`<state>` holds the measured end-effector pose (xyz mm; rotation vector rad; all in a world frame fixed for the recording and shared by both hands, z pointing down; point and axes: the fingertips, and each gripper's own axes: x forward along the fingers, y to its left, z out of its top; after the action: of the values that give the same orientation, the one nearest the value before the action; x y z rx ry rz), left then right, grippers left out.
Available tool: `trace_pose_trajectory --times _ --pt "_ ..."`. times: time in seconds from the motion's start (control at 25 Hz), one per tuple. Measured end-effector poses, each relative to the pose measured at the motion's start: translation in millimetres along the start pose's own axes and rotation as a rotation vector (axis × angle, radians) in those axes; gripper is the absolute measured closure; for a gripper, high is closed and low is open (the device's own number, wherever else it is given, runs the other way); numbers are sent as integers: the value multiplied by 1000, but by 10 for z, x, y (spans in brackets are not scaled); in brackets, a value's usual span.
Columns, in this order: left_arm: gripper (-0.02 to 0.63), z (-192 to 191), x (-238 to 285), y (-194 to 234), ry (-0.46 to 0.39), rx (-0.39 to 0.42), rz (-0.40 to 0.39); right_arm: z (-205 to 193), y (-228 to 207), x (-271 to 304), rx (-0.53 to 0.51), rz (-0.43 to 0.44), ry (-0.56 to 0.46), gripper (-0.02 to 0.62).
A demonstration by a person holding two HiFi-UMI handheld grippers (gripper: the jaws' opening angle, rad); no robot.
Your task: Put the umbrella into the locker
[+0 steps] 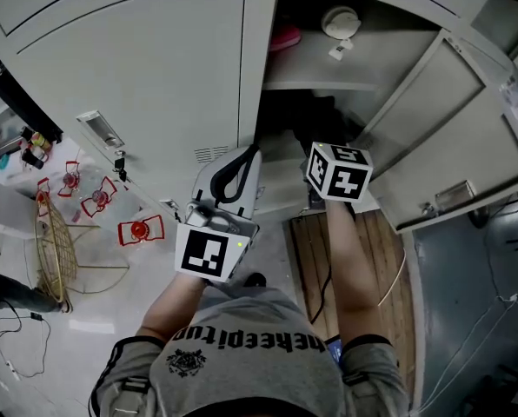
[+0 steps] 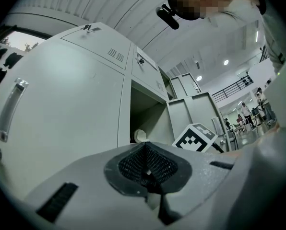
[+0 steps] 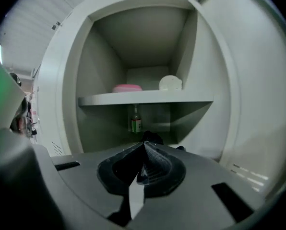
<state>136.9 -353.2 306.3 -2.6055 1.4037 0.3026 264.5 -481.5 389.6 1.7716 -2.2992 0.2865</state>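
While your right gripper (image 3: 144, 145) sits before the open locker (image 1: 250, 76), take stock as follows.

Item, right claw: jaws pressed together, nothing between them.
Item, left gripper (image 2: 145, 150): jaws likewise together and empty, held low beside the closed neighbouring door (image 1: 137, 76).
Item, umbrella (image 3: 151, 137): a dark bundle, most likely it, lies in the lower compartment under the shelf (image 3: 143, 98), just beyond your right jaw tips. How it lies you cannot make out in the gloom.
Item, shelf contents: pink thing (image 3: 127, 87) and white round thing (image 3: 170, 83). A small bottle (image 3: 135, 121) stands below, at the back.
Item, open door (image 1: 424, 120): swung wide to your right.

Step in hand, as judged: clearing out now that the umbrella is lodged. Draw the right gripper straight back along its own line, tips kept off the bundle so that it is not dragged out. Check that nothing overhangs the sill before you deal with the door. If something does, nudge it in with the closed tips.
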Motion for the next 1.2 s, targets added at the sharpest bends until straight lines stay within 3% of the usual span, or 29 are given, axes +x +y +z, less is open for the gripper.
trace_pose_trajectory --times 1.2 --pt "603 276 -312 -77 -30 -61 -172 236 556 -1534 -3 -150 -243 594"
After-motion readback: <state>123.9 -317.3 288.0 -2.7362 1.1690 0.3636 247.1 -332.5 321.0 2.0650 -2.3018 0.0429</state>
